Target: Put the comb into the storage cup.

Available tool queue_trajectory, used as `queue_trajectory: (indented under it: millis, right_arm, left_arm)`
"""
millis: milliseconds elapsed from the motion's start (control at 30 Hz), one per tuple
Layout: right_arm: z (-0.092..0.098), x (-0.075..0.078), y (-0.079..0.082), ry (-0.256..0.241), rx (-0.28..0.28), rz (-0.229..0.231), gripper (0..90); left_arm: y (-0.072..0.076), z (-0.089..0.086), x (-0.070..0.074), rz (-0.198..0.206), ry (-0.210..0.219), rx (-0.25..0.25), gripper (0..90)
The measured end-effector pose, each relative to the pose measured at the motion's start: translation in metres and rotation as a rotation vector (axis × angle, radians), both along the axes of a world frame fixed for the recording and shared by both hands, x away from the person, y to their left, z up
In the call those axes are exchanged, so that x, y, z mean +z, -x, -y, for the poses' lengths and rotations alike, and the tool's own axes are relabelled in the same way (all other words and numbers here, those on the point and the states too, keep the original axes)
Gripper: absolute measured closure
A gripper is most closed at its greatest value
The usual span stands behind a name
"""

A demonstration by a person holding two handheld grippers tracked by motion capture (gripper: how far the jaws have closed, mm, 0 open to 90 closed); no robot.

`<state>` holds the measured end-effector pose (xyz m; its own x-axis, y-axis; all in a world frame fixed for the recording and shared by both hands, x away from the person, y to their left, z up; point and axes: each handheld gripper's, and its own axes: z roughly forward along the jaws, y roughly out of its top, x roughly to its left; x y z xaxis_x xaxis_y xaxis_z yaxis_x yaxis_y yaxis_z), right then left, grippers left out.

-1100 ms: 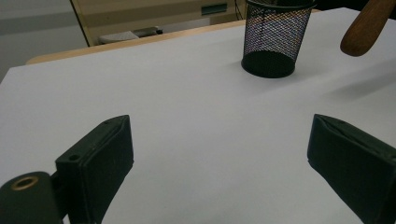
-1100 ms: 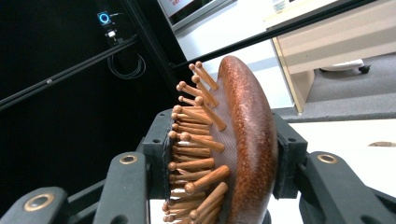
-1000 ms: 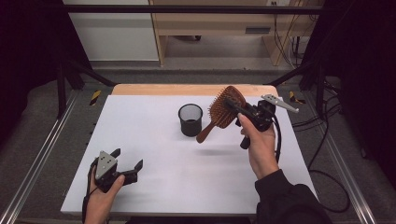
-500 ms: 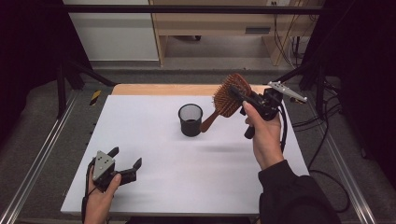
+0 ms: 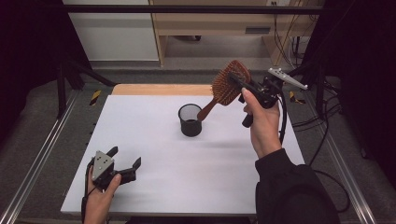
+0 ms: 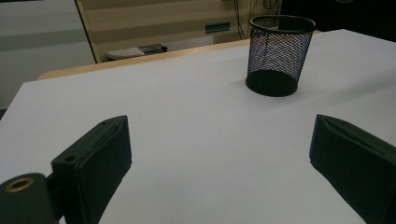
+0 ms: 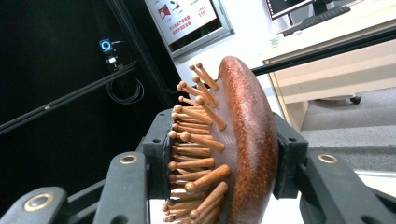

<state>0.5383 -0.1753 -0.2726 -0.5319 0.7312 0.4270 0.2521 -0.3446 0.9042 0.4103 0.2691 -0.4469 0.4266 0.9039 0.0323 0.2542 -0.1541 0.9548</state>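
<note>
Above mesh cup [image 5: 190, 120], hairbrush [image 5: 229, 85] tilted, handle down-left

Right gripper [image 5: 237, 83] clamps head of brown wooden paddle hairbrush [image 5: 227, 87], raised, handle slanting down toward black mesh cylindrical cup [image 5: 190, 120] just below its tip. Left gripper [image 5: 125, 163], jaws spread, rests on white table [image 5: 154, 140], well apart.

brush handle tip [image 5: 201, 115]: can't tell if it's inside the mesh cup [image 5: 190, 120] or just in front of the rim
brush [image 7: 233, 149]: bottom chopped off by the edge in the right gripper view, handle hidden
left tongs [image 6: 219, 154]: jaws cut off at the bottom edge
poster [image 7: 187, 14]: text way too small to read
</note>
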Motion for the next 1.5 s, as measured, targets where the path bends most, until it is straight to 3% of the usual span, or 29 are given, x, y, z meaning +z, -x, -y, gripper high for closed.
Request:
queue_trajectory:
  millis: [467, 1500]
  right_arm:
    - [-0.010, 0.004, -0.018, -0.011, -0.005, -0.011, 51.9]
    - [-0.037, 0.007, -0.037, 0.014, 0.006, -0.014, 51.8]
  left_arm:
    - [0.000, 0.000, 0.000, 0.003, -0.002, -0.004, 5.9]
    - [-0.001, 0.000, 0.000, 0.005, 0.005, -0.009, 5.9]
